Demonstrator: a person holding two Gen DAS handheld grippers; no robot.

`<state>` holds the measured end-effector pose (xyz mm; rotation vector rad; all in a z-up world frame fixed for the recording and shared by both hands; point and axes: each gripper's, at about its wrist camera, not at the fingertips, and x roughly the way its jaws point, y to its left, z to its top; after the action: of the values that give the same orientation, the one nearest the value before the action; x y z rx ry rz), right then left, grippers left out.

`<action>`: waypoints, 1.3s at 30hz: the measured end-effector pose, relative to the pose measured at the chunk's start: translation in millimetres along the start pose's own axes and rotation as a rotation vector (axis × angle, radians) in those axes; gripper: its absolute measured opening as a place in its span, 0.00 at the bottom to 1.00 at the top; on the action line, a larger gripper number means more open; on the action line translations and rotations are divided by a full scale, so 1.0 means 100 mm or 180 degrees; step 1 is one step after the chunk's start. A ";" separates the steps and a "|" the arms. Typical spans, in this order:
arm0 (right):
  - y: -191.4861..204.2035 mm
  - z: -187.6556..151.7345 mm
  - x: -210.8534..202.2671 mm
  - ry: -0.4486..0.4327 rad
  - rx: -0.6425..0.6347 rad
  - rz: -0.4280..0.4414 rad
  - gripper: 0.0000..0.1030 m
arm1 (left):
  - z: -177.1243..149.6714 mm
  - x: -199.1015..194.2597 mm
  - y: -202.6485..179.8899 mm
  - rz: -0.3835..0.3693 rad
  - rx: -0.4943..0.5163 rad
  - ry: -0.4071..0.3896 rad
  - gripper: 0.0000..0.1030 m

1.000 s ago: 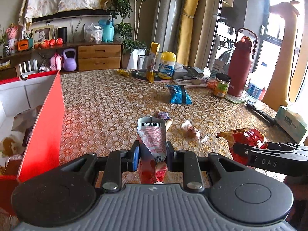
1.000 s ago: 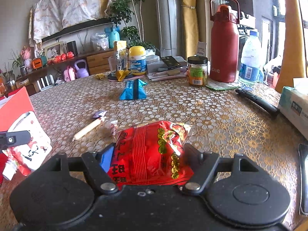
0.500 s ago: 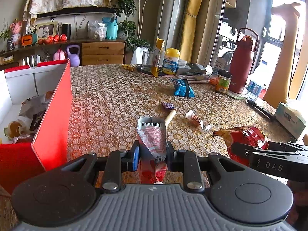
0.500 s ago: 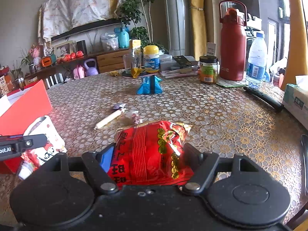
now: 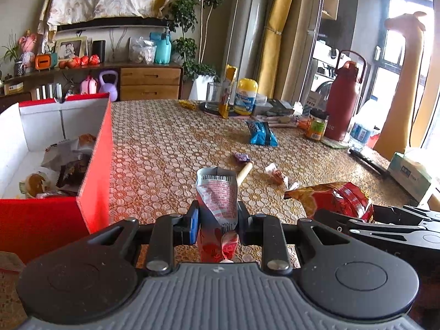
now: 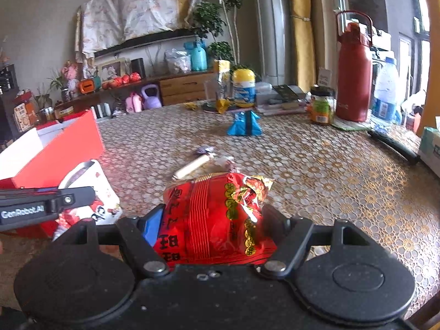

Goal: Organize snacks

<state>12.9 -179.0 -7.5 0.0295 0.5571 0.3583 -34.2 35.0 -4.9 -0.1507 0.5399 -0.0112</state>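
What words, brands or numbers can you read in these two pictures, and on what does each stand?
"GenRobot.AI": on the side of the left gripper, seen from the right wrist.
Red snack bag in the right gripper: Chinese characters, too blurred to read.
White pouch: barcode and digits, too small.
Yellow-capped tub, jar, tissue box: labels unreadable.

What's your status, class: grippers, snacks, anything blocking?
Left gripper shut on grey-and-red foil sachet. Right gripper shut on red crinkly snack bag. Red cardboard box open at left, path unobstructed.
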 end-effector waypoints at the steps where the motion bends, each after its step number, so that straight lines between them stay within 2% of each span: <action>1: 0.03 0.01 -0.02 -0.0017 -0.0012 0.0018 0.71 | 0.01 -0.02 0.01 0.0006 -0.0009 -0.0016 0.25; 13: 0.42 0.29 -0.24 -0.0260 -0.0157 0.0285 0.71 | 0.21 -0.32 0.22 0.0144 -0.0131 -0.0263 0.25; 22: 0.85 0.57 -0.25 -0.0430 -0.0337 0.0601 0.71 | 0.37 -0.57 0.56 0.0369 -0.0290 -0.0458 0.25; 27: 1.09 0.72 -0.23 -0.0517 -0.0423 0.0771 0.71 | 0.46 -0.67 0.67 0.0304 -0.0365 -0.0506 0.25; 29: 1.18 0.76 -0.22 -0.0547 -0.0462 0.0831 0.71 | 0.50 -0.71 0.72 0.0379 -0.0389 -0.0556 0.25; 32: 1.29 0.84 -0.21 -0.0591 -0.0492 0.0892 0.71 | 0.58 -0.75 0.86 0.0347 -0.0493 -0.0601 0.25; 39: 1.61 1.06 -0.11 -0.0642 -0.0594 0.1100 0.71 | 0.70 -0.80 1.17 0.0608 -0.0497 -0.0663 0.25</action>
<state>7.2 -24.9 107.7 -0.0182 0.3154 0.7346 -70.1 164.2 78.7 -0.2490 0.3449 0.2309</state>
